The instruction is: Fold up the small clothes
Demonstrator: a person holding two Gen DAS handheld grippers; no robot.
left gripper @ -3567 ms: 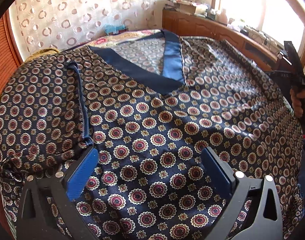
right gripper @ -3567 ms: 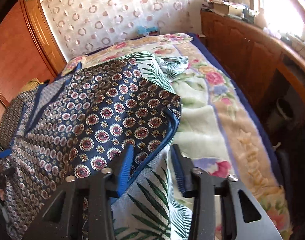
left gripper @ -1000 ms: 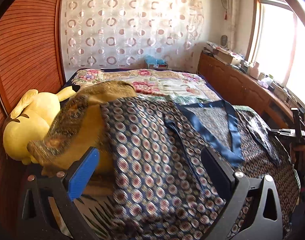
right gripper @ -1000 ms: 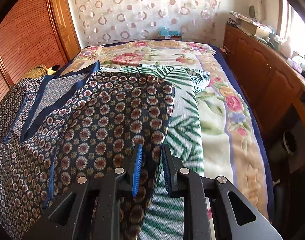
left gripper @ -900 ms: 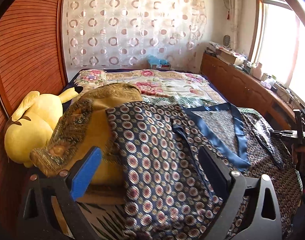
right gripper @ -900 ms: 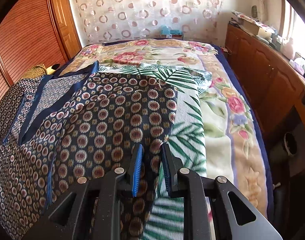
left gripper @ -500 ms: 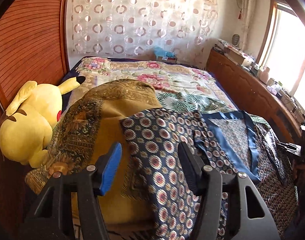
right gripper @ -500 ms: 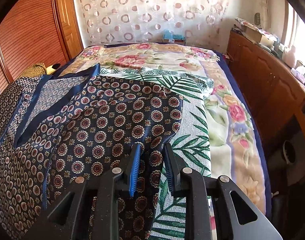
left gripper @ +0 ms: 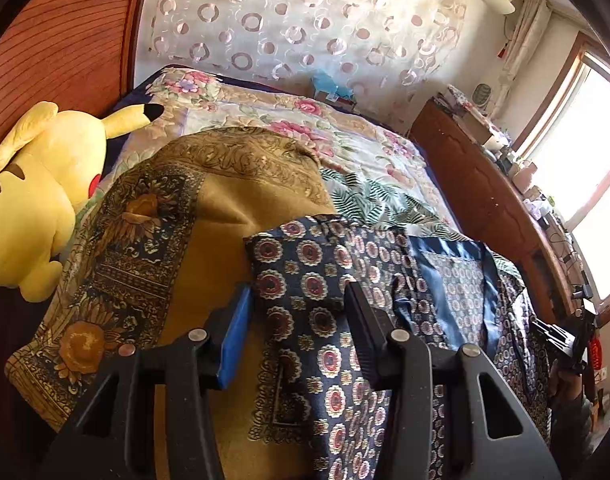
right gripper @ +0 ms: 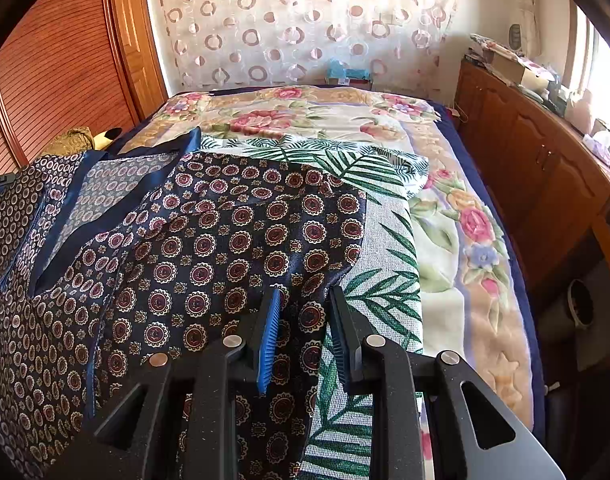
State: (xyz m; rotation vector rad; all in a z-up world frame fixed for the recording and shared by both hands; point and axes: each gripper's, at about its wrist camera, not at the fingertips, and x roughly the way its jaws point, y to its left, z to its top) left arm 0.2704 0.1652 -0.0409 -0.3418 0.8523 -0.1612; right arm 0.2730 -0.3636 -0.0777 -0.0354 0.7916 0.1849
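Note:
A navy garment (left gripper: 305,252) printed with round medallions lies spread over the bed, its blue satin neckline (left gripper: 437,280) to the right. My left gripper (left gripper: 299,292) straddles the garment's left corner; its jaws are closing, with the cloth lying between them and a gap still showing. In the right wrist view the same garment (right gripper: 225,232) covers the left half. My right gripper (right gripper: 305,292) stands narrowly open over its right edge, with fabric lying flat between the pads. That right gripper (left gripper: 565,340) also shows at the left view's far right, in a hand.
A yellow plush toy (left gripper: 37,200) and a golden patterned cloth (left gripper: 185,220) sit left of the garment. A palm-leaf cloth (right gripper: 385,280) lies under its right side on the floral blanket (right gripper: 465,240). A wooden cabinet (right gripper: 545,180) runs along the bed's right.
My left gripper has moved over to the garment's left corner and its jaws have narrowed from wide apart. The right gripper has stayed over the right edge.

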